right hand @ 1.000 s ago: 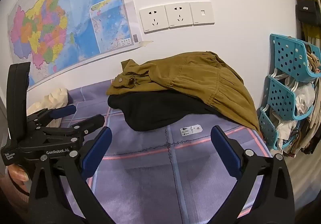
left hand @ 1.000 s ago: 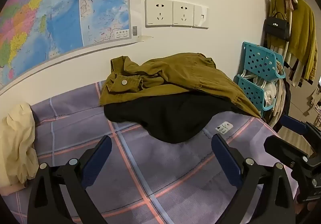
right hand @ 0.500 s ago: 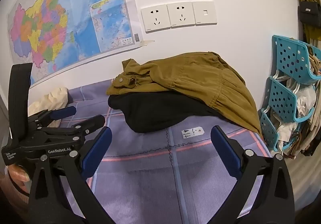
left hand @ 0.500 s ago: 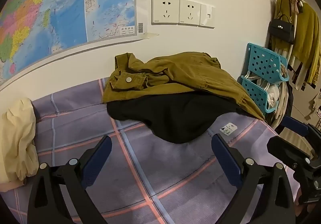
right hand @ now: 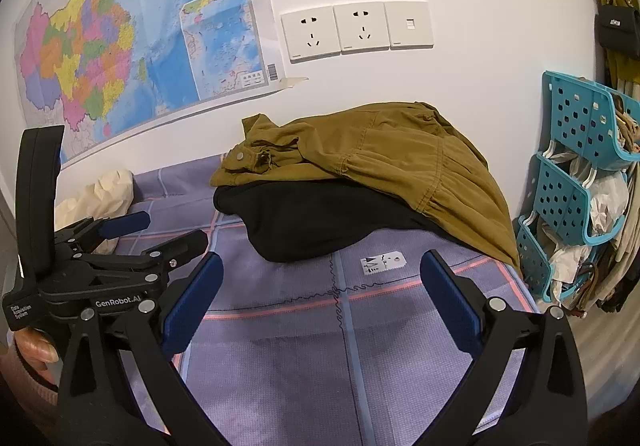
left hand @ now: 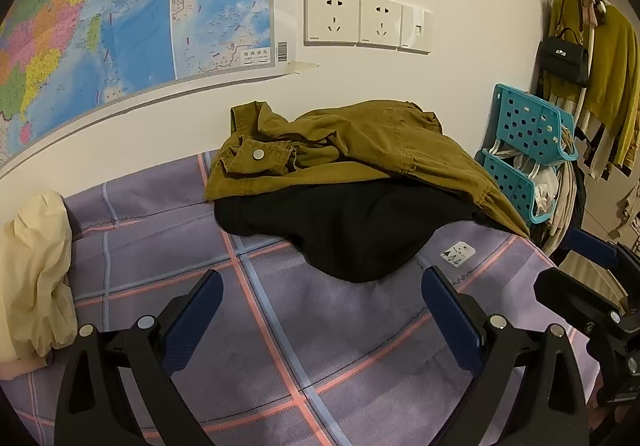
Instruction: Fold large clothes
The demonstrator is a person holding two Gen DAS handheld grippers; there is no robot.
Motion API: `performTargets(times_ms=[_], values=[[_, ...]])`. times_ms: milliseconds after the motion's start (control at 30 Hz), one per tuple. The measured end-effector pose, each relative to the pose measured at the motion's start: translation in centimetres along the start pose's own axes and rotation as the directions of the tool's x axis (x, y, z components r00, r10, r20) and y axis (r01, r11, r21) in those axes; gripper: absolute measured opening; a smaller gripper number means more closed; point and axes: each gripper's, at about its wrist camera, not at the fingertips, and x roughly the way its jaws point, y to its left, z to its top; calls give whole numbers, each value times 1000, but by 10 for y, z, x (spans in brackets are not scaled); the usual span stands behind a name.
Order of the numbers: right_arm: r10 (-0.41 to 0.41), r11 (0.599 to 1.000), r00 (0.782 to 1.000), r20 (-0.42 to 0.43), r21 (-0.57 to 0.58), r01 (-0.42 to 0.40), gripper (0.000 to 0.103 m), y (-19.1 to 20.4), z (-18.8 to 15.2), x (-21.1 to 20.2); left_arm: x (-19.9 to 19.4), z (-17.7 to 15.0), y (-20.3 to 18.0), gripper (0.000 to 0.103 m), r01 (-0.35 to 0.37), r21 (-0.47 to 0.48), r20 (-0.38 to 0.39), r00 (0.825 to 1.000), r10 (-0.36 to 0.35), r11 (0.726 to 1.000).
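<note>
An olive-brown jacket (left hand: pixel 360 142) (right hand: pixel 392 162) lies crumpled against the wall on top of a black garment (left hand: pixel 344 226) (right hand: pixel 312 222); both rest on a purple checked cloth (left hand: pixel 280 306) (right hand: pixel 304 346). My left gripper (left hand: pixel 320 302) stands open just short of the black garment's front edge, nothing between its fingers. The right gripper (right hand: pixel 320 286) is open too, hovering over the cloth near a white tag (right hand: pixel 382 262). In the right wrist view the left gripper (right hand: pixel 160 232) shows at the left, held by a hand (right hand: pixel 38 350). In the left wrist view part of the right gripper shows at the right edge.
A cream garment (left hand: pixel 32 278) (right hand: pixel 108 194) is bunched at the cloth's left end. A wall with a map (left hand: pixel 120 18) and sockets (left hand: pixel 360 22) stands behind. A teal tiered basket rack (left hand: pixel 524 150) (right hand: pixel 576 182) and hanging clothes with a black bag (left hand: pixel 564 58) stand to the right.
Both grippers have drifted slightly nearer the garment pile; the left wrist view shifted a little to the left. Fingers stay open and the clothes have not moved.
</note>
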Motion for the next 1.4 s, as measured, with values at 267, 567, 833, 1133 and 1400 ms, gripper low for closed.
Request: performTargets(times_ms=[267,567,833,1133,1400], values=[[5,1000,1000,1,-2,-5,97,0,0,0,1,0,1,96,-2,0,-5,1000,2,1000],[7,1000,1000,6,-10,-7,97,1,2,0,3,0,2,96,-6,0,-11,1000,6,1000],[8,1000,1000,7,-21,-8,97,1,4,1,7,1,4,96,-13,-3,-20,1000,13,1000],[16,999,1000,4,-50,-15,97,3,13,9,14,4,14,96,-21,-26,-36,999,20,999],[29,997,1000,8,-72,-28,97,7,20,17,20,7,15,96,-30,-20,-41,999,29,999]])
